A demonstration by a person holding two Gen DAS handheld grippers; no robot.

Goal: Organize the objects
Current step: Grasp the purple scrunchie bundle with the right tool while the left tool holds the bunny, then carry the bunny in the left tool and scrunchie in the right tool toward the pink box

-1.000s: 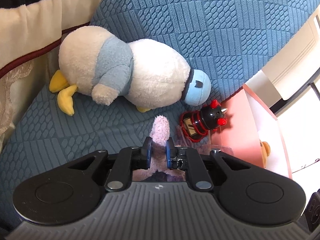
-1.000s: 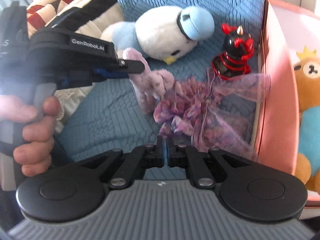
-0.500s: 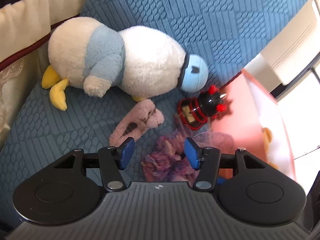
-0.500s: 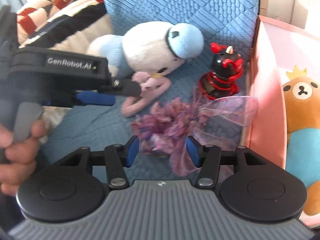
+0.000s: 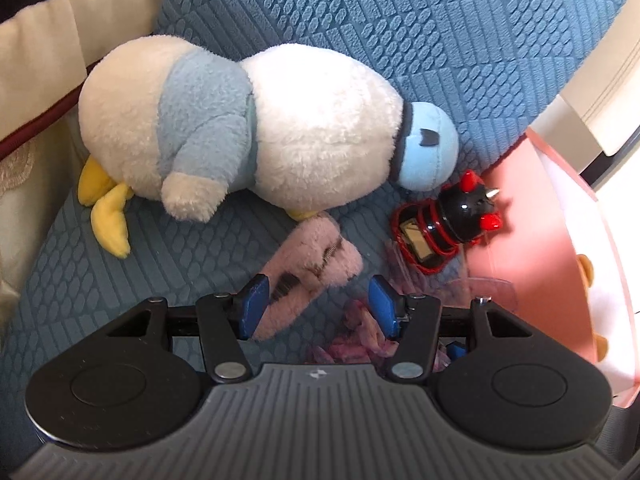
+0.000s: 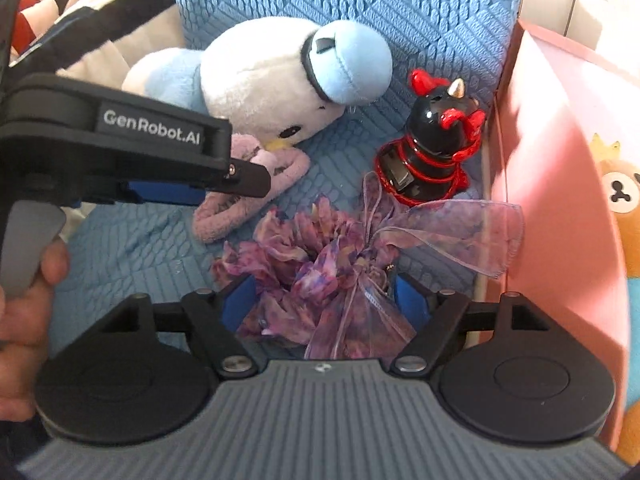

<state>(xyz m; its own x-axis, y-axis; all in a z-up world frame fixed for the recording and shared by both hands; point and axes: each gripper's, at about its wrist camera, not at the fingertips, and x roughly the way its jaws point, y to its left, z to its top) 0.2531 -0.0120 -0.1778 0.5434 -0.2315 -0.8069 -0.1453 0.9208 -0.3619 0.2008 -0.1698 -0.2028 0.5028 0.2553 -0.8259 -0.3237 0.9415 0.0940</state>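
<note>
A pink fuzzy piece lies on the blue quilted cushion, its near end between the blue pads of my open left gripper. A purple ruffled fabric bundle with a sheer ribbon rests on the cushion between the fingers of my right gripper, whose jaws are opening; the pads do not press it. The left gripper shows from the side in the right wrist view, over the pink piece. Part of the purple bundle shows under the left gripper.
A white plush duck in a blue shirt and cap lies across the cushion behind. A black and red figurine stands beside a pink box with a bear picture at the right. A hand holds the left gripper. Striped bedding lies far left.
Both grippers were shut a second ago, the left on the raised pink piece. Both have opened and sunk; the pink piece and the purple bundle now lie on the cushion.
</note>
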